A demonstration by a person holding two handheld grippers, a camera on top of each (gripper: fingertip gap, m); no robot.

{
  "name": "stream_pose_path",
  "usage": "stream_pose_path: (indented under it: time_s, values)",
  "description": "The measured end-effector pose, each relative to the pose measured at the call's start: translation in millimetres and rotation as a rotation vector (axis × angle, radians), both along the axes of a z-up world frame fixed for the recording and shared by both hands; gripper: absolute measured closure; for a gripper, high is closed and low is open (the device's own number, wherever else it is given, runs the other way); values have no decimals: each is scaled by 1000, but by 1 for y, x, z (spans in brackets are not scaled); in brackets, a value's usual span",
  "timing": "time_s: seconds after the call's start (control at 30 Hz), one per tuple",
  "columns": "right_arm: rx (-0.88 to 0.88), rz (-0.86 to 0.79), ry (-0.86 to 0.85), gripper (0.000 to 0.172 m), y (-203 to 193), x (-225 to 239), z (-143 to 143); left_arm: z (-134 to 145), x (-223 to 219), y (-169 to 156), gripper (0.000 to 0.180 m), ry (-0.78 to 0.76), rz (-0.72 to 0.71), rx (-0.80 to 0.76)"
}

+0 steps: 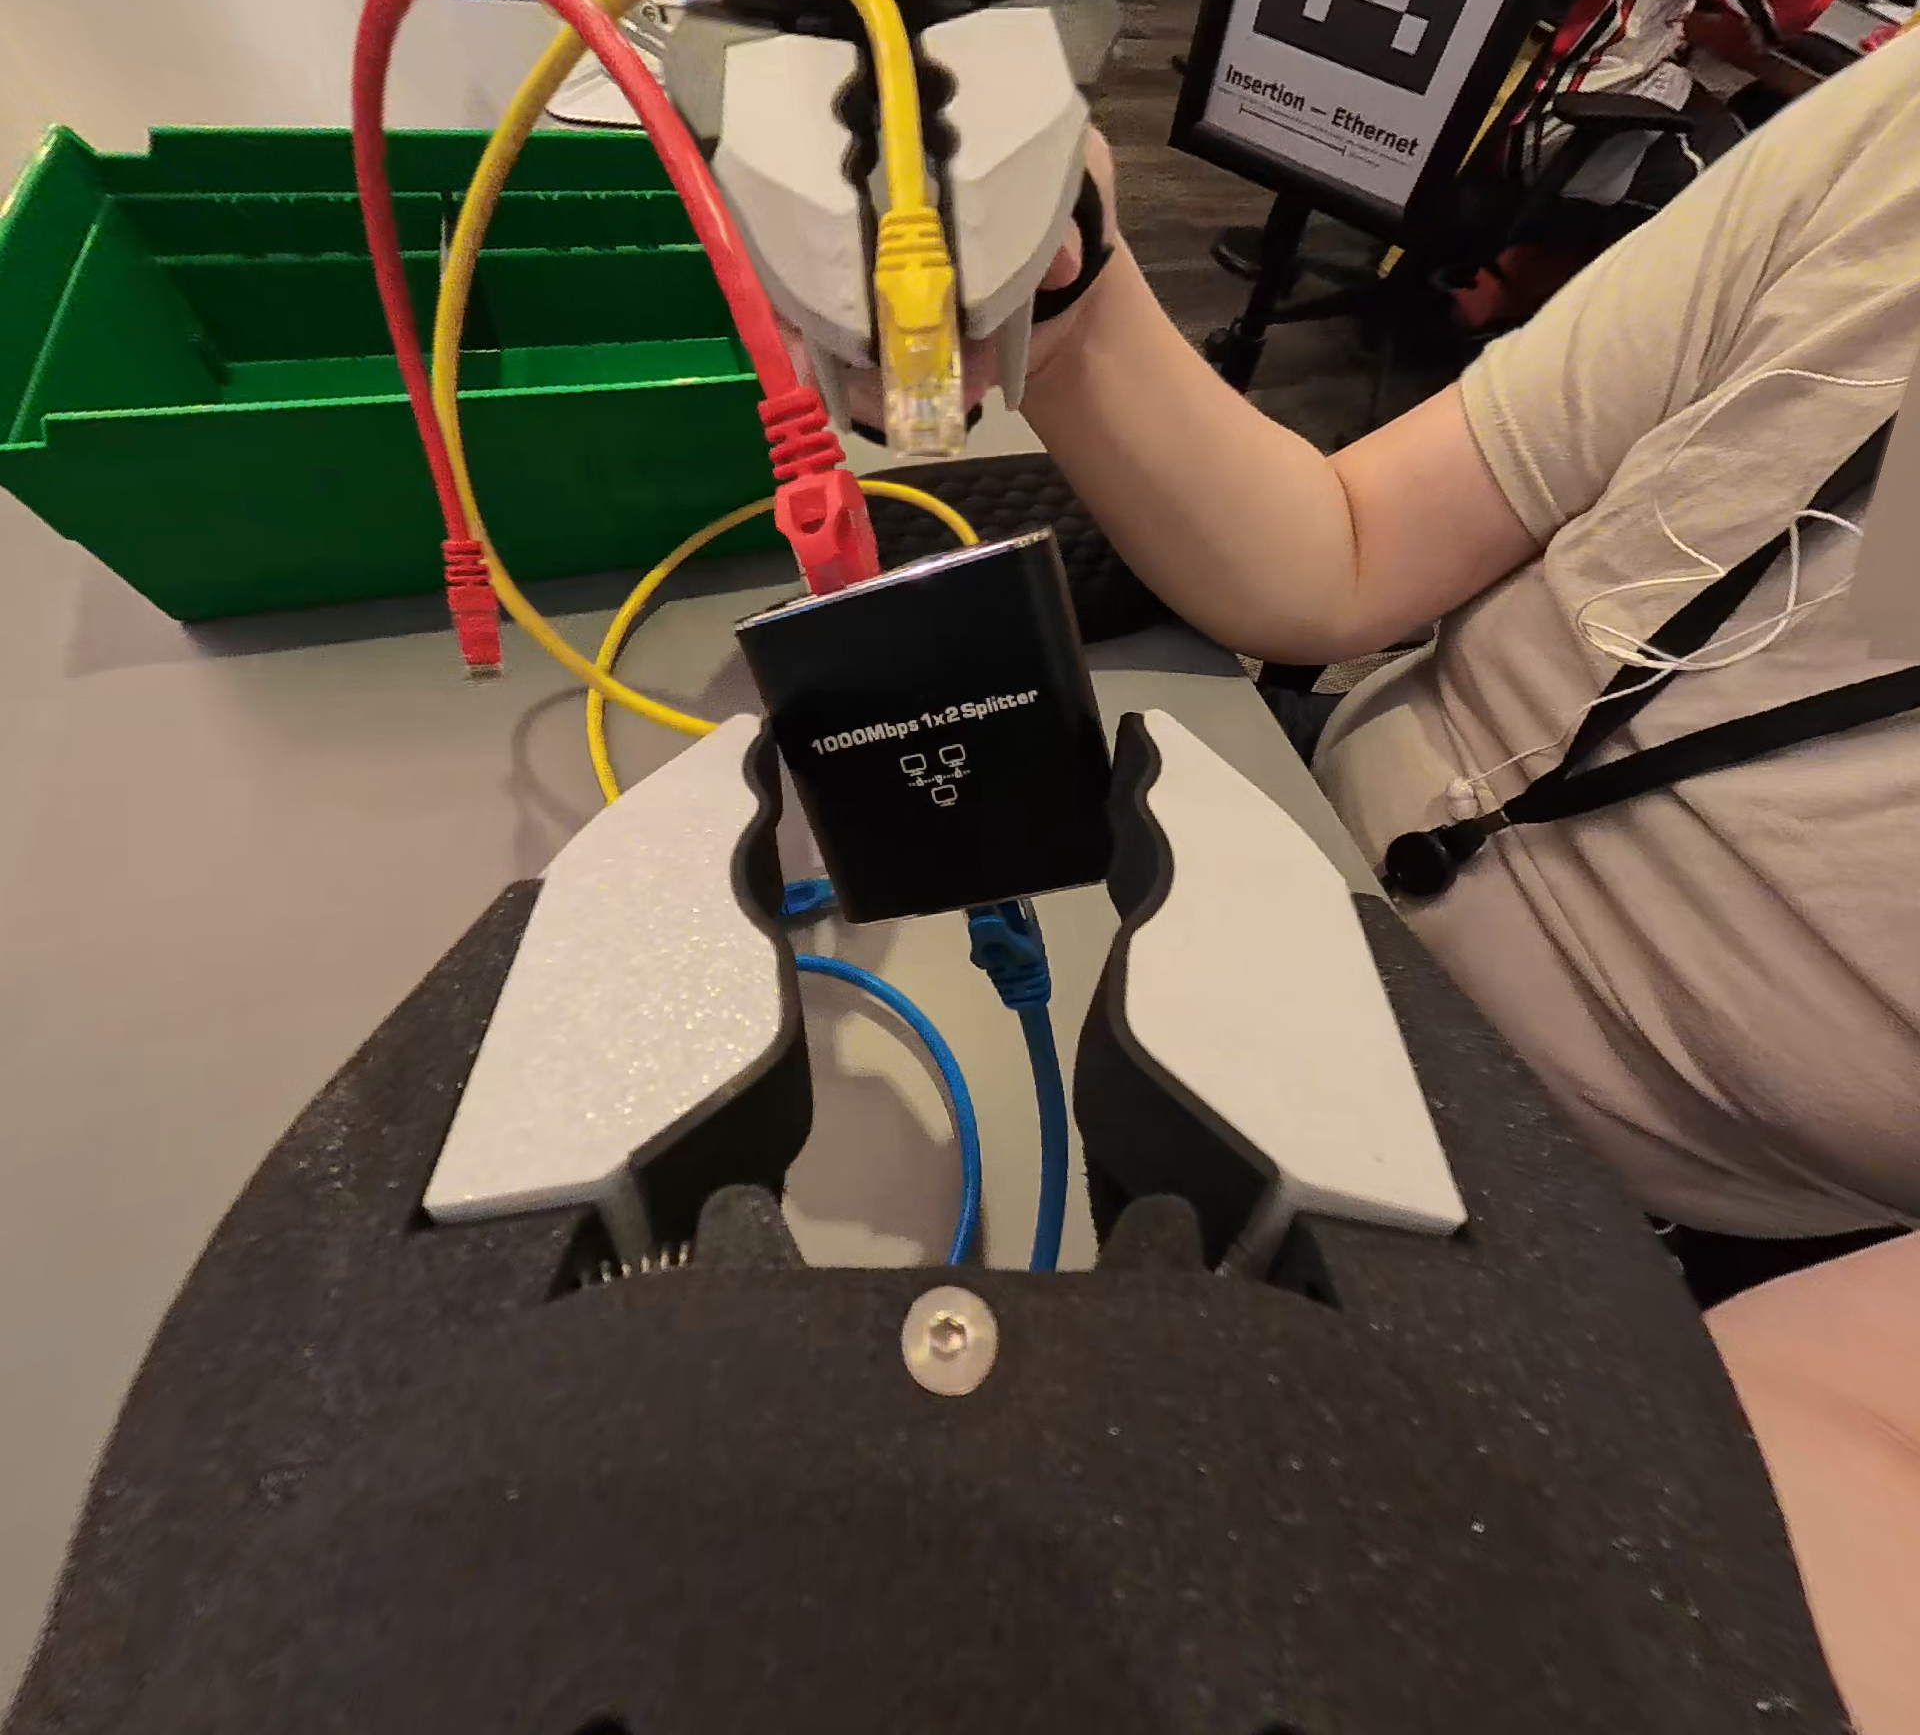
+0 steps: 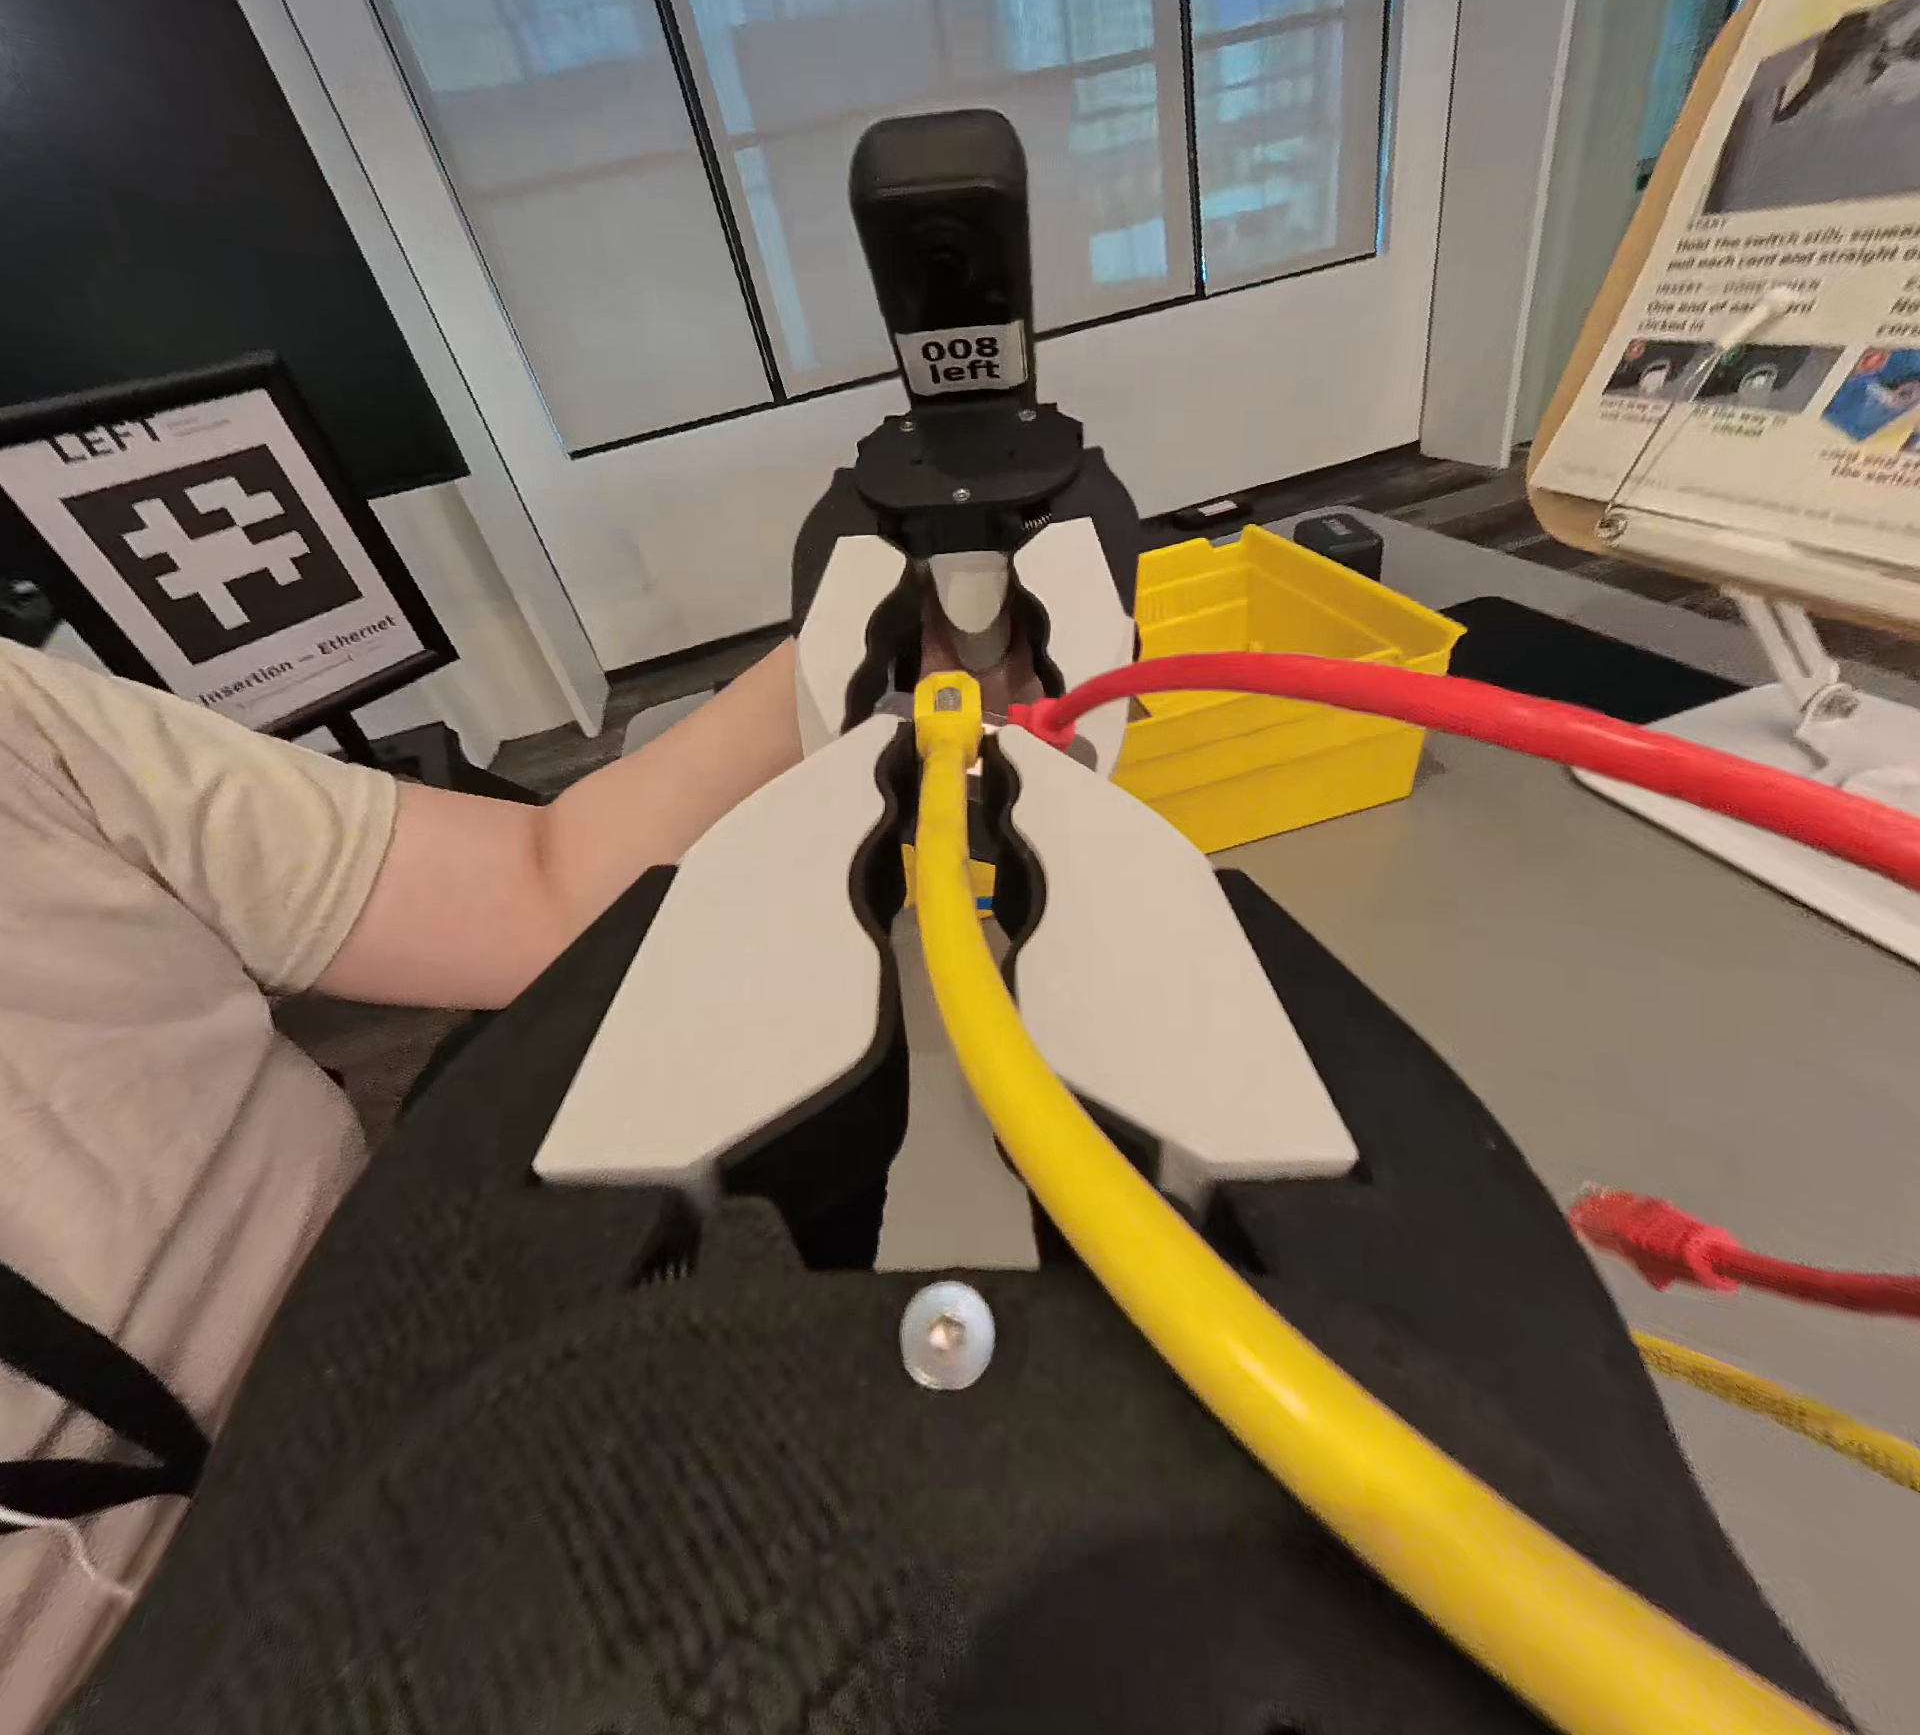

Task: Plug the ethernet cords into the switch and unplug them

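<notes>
My left gripper is shut on the black switch box and holds it tilted above the grey table. A red cord's plug sits in the switch's far face. A blue cord is plugged into its near face and hangs down. My right gripper is shut on the yellow cord just behind its plug. In the left wrist view the right gripper hovers above the switch, and the clear yellow plug points down at the far face beside the red plug, not touching it.
A green bin stands behind the switch and a yellow bin beyond the grippers. The red cord's loose end lies on the table. A person's arm is at the right. An instruction board stands at the table's side. Some 6 cm of space lies between my two pairs of fingers.
</notes>
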State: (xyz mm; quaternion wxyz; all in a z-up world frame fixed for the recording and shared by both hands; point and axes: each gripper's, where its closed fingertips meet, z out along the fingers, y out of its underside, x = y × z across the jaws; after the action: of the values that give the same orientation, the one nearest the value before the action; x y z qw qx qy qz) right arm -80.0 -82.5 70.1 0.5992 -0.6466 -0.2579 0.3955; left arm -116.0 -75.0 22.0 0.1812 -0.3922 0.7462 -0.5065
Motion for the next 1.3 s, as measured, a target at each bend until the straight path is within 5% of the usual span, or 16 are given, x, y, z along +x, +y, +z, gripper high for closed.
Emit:
stream_pose_path:
  time_s: [0.67, 1.3]
  values:
    - [-247, 114, -70, 160, -11, -4, -40, -30, 1, -15, 120, 134, -58, 63]
    - [-174, 35, -207, 160, -9, -2, -47, -39, 6, -14, 120, 186, -36, 88]
